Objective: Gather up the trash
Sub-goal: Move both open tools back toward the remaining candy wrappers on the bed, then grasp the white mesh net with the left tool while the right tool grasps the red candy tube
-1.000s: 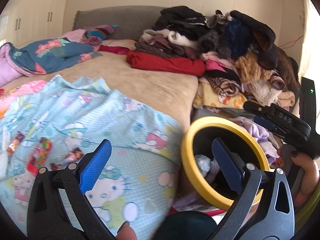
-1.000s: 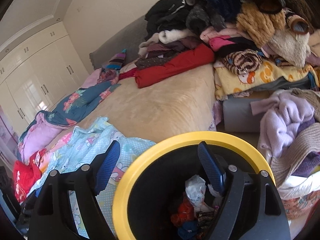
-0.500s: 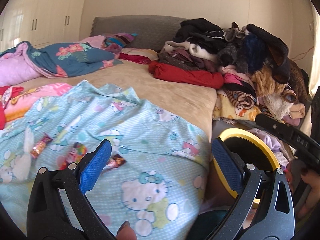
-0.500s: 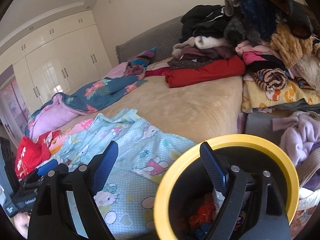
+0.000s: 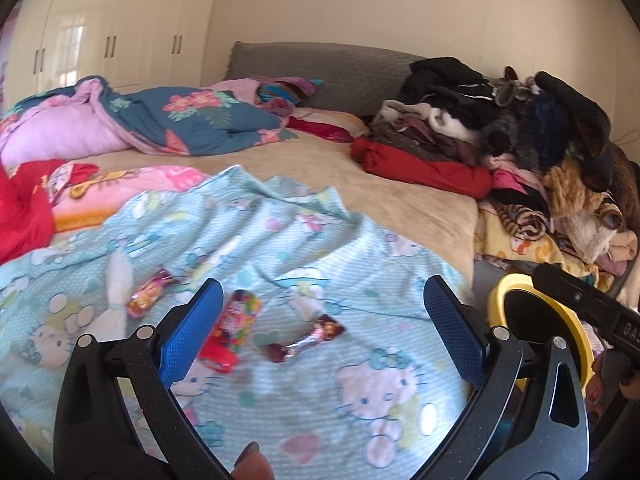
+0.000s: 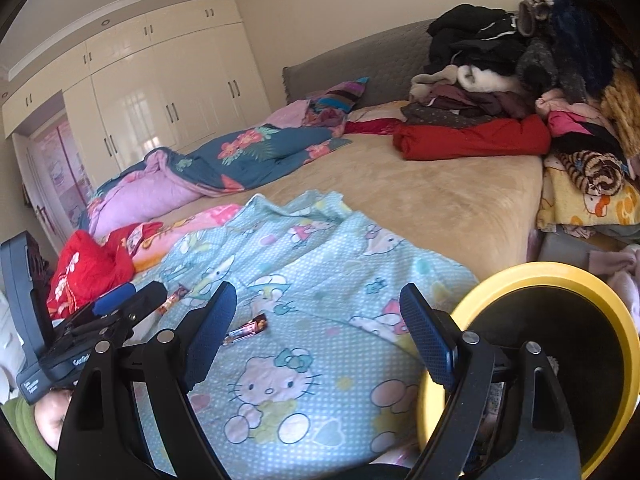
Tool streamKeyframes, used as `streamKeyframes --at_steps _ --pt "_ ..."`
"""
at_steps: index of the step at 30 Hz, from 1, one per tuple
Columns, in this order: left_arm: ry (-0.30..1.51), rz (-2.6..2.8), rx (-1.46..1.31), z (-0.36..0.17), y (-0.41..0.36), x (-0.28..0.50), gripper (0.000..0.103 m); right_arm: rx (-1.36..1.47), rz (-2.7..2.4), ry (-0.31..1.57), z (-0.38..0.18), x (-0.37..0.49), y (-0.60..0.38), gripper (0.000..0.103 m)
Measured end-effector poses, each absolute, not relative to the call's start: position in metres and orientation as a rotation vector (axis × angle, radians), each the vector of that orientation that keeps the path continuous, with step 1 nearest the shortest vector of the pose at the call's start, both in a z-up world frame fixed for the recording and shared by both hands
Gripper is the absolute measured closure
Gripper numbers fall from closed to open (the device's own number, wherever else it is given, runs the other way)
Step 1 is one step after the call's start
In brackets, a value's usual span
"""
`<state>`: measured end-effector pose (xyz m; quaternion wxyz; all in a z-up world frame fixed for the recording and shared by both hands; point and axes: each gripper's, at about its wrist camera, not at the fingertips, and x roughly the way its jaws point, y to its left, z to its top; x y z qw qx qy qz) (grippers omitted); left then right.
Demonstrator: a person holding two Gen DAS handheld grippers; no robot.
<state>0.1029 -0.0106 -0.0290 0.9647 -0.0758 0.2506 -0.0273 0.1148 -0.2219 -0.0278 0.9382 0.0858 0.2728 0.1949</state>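
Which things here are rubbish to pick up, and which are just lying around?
For the job:
- three candy wrappers and a white scrap on the cat blanket
- yellow-rimmed bin

Just lying about:
- clothes pile
- red bundle
- flowered quilt
- wardrobe

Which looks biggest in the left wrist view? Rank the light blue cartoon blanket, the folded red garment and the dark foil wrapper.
1. Light blue cartoon blanket, largest by far.
2. Folded red garment; it lies farther from the camera, so it probably looks smaller than it is.
3. Dark foil wrapper, smallest though nearest.
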Motion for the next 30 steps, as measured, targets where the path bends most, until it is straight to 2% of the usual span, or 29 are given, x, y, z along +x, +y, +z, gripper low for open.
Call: streamKeyframes --at_steps 19,30 --pt "0.488 0.122 -0.264 -0.038 0.076 0.097 0.01 0.088 0.554 0.627 -0.04 0.123 -0.122 0.022" --pt "0.594 0.235 -0.331 -0.073 0.134 0.097 0.012 0.061 0.625 0.73 -0.062 0.152 -0.068 0.022"
